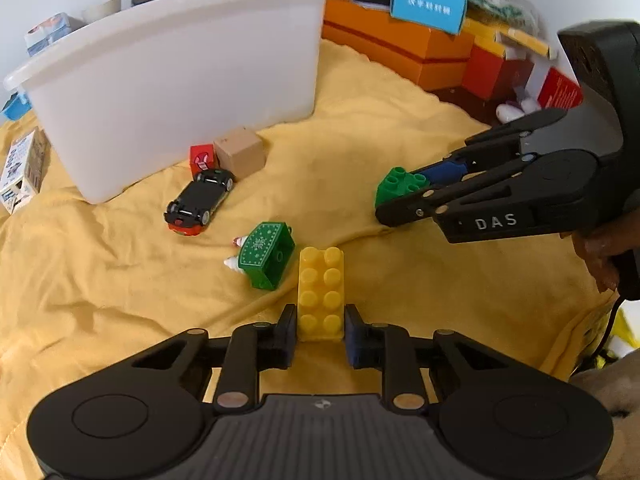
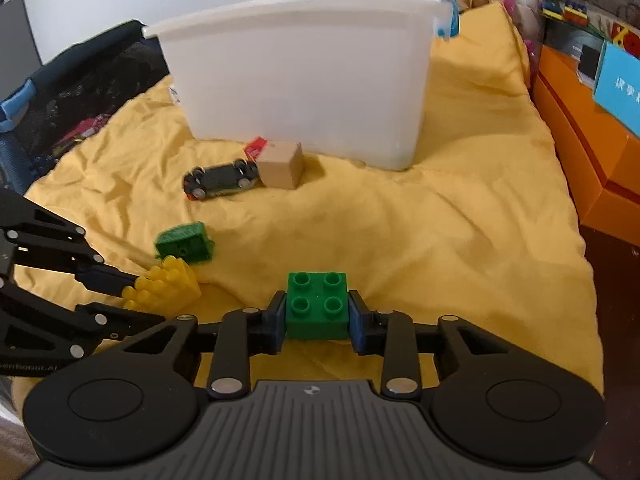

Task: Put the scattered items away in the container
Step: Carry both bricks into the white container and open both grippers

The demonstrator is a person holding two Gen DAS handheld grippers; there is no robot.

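My left gripper (image 1: 321, 330) is shut on a long yellow brick (image 1: 321, 292), held low over the yellow cloth. My right gripper (image 2: 318, 314) is shut on a square green brick (image 2: 317, 304); it also shows in the left wrist view (image 1: 400, 186). The white plastic container (image 1: 176, 76) stands at the far side, and also shows in the right wrist view (image 2: 300, 76). Loose on the cloth lie an overturned toy car (image 1: 199, 201), a tan wooden cube (image 1: 240, 152), a small red block (image 1: 201, 158) and a green patterned block (image 1: 266, 254).
Orange boxes (image 1: 400, 48) and a blue card (image 1: 428, 6) line the right edge of the yellow cloth (image 1: 120, 280). A dark mesh bag (image 2: 72, 92) lies at the left in the right wrist view. A small carton (image 1: 22, 168) sits left of the container.
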